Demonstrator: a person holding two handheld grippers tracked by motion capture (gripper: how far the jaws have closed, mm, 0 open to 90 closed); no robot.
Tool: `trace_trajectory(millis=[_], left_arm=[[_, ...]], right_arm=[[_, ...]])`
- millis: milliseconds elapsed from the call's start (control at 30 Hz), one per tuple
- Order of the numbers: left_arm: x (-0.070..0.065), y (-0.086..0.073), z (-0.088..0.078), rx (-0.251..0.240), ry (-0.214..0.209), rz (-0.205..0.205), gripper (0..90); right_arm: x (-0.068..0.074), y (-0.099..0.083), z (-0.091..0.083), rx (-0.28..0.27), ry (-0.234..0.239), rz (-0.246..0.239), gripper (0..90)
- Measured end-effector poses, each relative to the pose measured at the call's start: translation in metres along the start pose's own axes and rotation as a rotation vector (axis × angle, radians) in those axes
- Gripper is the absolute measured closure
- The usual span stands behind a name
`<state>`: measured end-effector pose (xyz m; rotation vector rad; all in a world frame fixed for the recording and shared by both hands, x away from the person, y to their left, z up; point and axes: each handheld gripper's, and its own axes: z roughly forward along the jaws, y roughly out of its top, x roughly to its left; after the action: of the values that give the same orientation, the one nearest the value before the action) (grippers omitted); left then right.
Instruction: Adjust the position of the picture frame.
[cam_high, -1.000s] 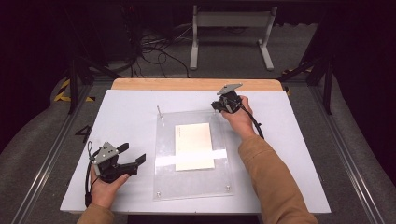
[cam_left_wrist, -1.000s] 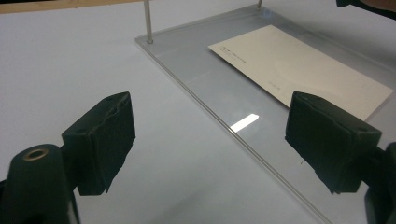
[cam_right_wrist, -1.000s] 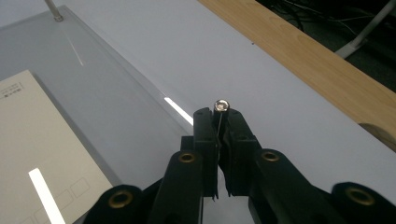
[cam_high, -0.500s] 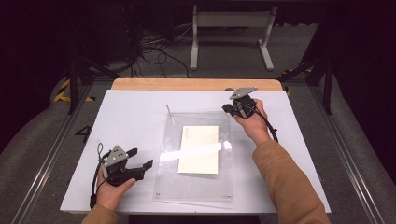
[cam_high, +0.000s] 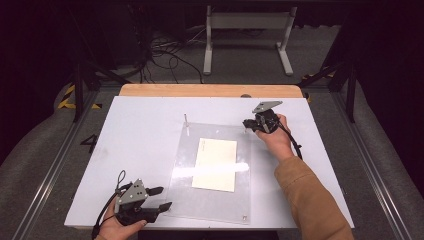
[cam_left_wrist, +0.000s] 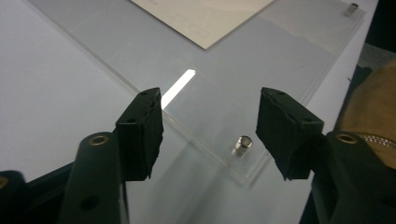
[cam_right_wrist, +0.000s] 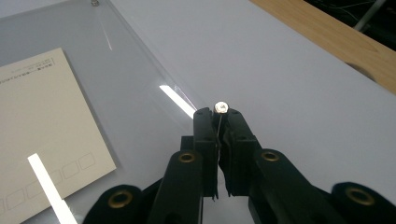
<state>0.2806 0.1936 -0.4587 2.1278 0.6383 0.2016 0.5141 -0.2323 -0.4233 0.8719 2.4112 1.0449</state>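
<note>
Clear acrylic sheet (cam_high: 220, 170) lies on the bench (cam_high: 145, 130). The right gripper (cam_right_wrist: 218, 114) pinches its far right corner stud (cam_right_wrist: 221, 108). The left gripper (cam_left_wrist: 209, 130), jaws spread and just been closing, straddles the near left stud (cam_left_wrist: 243, 143)

A white table (cam_high: 140, 140) stands on grey floor (cam_high: 380, 150), dark beyond.

The printing on the cream card (cam_right_wrist: 44, 116) is too small to read.
</note>
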Motion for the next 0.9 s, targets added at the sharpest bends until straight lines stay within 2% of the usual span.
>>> trace_trajectory(millis=[133, 167, 233, 367, 467, 667, 733, 900], left_arm=[[-0.001, -0.001, 0.002, 0.015, -0.033, 0.004, 54.0], [-0.002, -0.001, 0.002, 0.02, -0.047, 0.005, 54.0], [-0.003, -0.001, 0.004, 0.034, -0.075, 0.007, 59.5], [-0.005, 0.0, 0.008, 0.059, -0.103, 0.027, 66.0], [-0.005, -0.001, 0.009, 0.086, -0.107, 0.024, 71.4], [-0.006, 0.001, 0.01, 0.103, -0.099, 0.046, 81.4], [-0.005, 0.001, 0.01, 0.103, -0.119, 0.032, 82.6], [-0.014, 0.003, 0.011, 0.125, -0.157, 0.06, 83.1]], right_arm=[[-0.001, -0.001, 0.001, -0.005, 0.005, 0.009, 85.2], [-0.001, -0.001, 0.001, -0.005, 0.005, 0.008, 85.2], [-0.001, -0.001, 0.001, -0.005, 0.007, 0.01, 85.2], [-0.002, -0.001, 0.002, -0.007, 0.007, 0.013, 85.2], [-0.002, -0.001, 0.002, -0.007, 0.008, 0.014, 85.2], [-0.001, -0.001, 0.002, -0.009, 0.008, 0.016, 85.1], [-0.001, -0.001, 0.002, -0.011, 0.01, 0.014, 85.1], [0.002, 0.002, 0.006, -0.015, 0.026, 0.006, 85.2]])
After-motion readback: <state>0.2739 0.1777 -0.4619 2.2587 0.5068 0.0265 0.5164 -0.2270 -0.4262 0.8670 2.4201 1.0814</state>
